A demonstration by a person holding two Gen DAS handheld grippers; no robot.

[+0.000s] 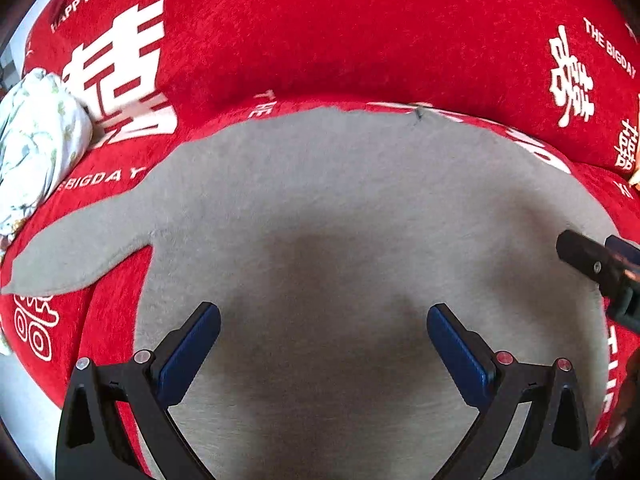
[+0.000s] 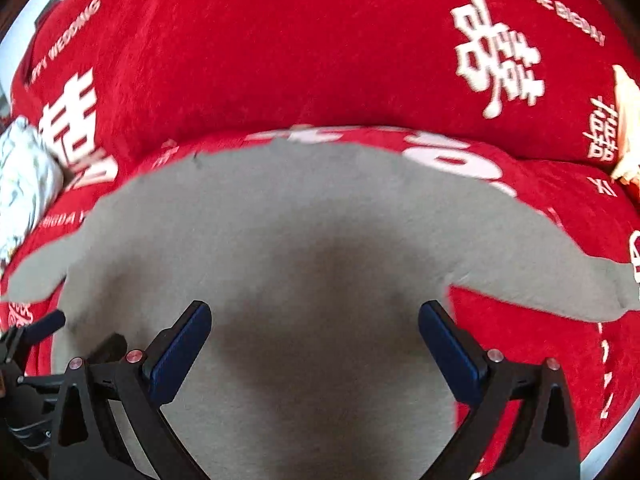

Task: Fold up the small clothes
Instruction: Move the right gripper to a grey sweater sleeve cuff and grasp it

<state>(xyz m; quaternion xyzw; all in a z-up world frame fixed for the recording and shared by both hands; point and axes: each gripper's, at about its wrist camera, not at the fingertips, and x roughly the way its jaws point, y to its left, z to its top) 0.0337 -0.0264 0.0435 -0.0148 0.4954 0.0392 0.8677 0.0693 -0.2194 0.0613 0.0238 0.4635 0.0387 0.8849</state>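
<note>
While both claws hang spread and empty, a grey top lies flat on the red cover.
Left gripper: above the top's body. Right gripper: likewise. Sleeves out to both sides. Patterned white bundle: far left, apart from it.

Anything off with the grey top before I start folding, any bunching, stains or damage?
Nothing stands out. The grey top lies flat on the red cover, both sleeves spread out. The darker patch mid-garment looks like shadow. Left gripper and right gripper are both open above it, holding nothing.
</note>
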